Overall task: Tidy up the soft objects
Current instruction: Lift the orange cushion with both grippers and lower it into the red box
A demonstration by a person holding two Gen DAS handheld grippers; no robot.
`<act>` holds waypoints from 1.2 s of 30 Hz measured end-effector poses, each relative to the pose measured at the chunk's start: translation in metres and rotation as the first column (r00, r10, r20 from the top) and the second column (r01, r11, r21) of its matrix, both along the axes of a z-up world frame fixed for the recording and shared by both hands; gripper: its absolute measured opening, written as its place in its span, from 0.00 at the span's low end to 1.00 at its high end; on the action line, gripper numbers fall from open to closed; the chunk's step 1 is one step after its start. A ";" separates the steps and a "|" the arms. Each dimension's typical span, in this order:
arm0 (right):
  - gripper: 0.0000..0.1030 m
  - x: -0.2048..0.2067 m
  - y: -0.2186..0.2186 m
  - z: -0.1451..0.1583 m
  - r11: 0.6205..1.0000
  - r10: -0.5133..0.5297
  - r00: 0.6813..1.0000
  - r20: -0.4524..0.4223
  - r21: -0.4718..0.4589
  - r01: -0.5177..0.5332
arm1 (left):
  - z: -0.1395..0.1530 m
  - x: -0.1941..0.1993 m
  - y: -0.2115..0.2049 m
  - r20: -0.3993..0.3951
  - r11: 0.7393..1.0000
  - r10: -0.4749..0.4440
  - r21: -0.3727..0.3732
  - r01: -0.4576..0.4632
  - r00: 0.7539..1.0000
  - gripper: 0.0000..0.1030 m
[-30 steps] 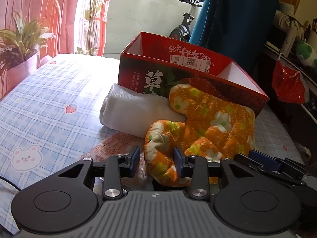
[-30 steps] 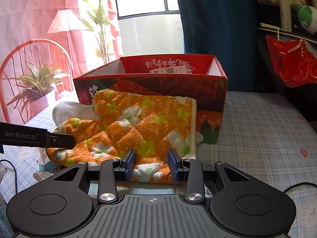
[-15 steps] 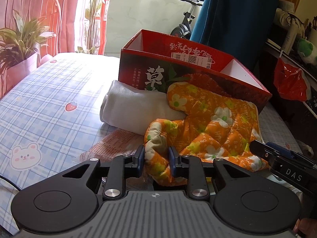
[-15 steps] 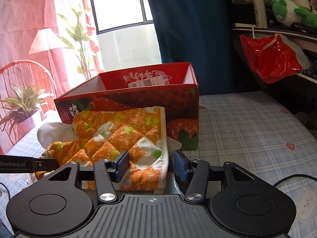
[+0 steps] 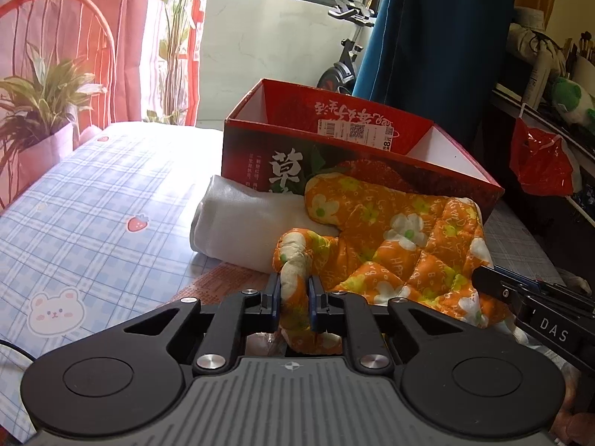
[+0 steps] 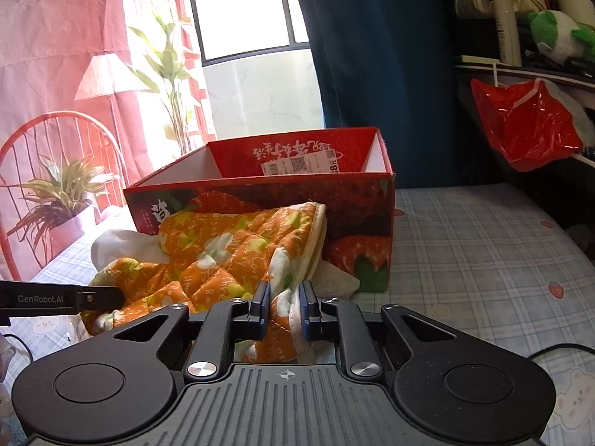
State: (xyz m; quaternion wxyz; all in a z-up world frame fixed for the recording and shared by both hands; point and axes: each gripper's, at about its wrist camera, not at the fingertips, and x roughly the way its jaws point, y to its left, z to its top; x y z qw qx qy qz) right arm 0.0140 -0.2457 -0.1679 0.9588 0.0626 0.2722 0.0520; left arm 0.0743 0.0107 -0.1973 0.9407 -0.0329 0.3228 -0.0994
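An orange flowered oven mitt (image 5: 401,230) lies on the table against the front of a red strawberry box (image 5: 334,137). My left gripper (image 5: 293,290) is closing, and its pads press on the mitt's thumb. My right gripper (image 6: 284,297) is shut on the mitt's (image 6: 230,245) white-edged cuff, close to the box (image 6: 372,204). A rolled white cloth (image 5: 241,223) lies left of the mitt, partly under it, and shows behind it in the right wrist view (image 6: 115,241). The box is open on top. What it holds is hidden.
A checked tablecloth (image 5: 93,204) with bear and strawberry prints covers the table. A pink printed packet (image 5: 230,282) lies under the mitt. A potted plant (image 5: 37,111) and a red chair (image 5: 74,18) stand at the left. A red plastic bag (image 6: 520,122) hangs at the right.
The left jaws have narrowed onto the mitt's thumb. The right jaws widened, then shut on the cuff edge, and the cuff now stands bunched between them. Both views have tilted slightly upward.
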 end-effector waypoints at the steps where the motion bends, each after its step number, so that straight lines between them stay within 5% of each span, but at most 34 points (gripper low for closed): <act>1: 0.12 0.000 0.000 0.002 1.000 0.008 1.000 -0.001 0.012 -0.008 | 0.001 -0.001 -0.001 0.010 1.000 0.005 0.011 -0.005 1.000 0.14; 13: 0.11 0.002 0.000 0.008 0.999 0.028 1.000 0.000 0.039 -0.028 | 0.003 0.002 0.003 0.004 1.000 0.008 -0.012 -0.008 1.000 0.13; 36: 0.10 0.007 -0.003 0.063 0.998 0.063 0.982 0.180 0.011 -0.066 | 0.061 -0.002 -0.001 0.239 1.000 -0.014 0.008 0.012 0.971 0.13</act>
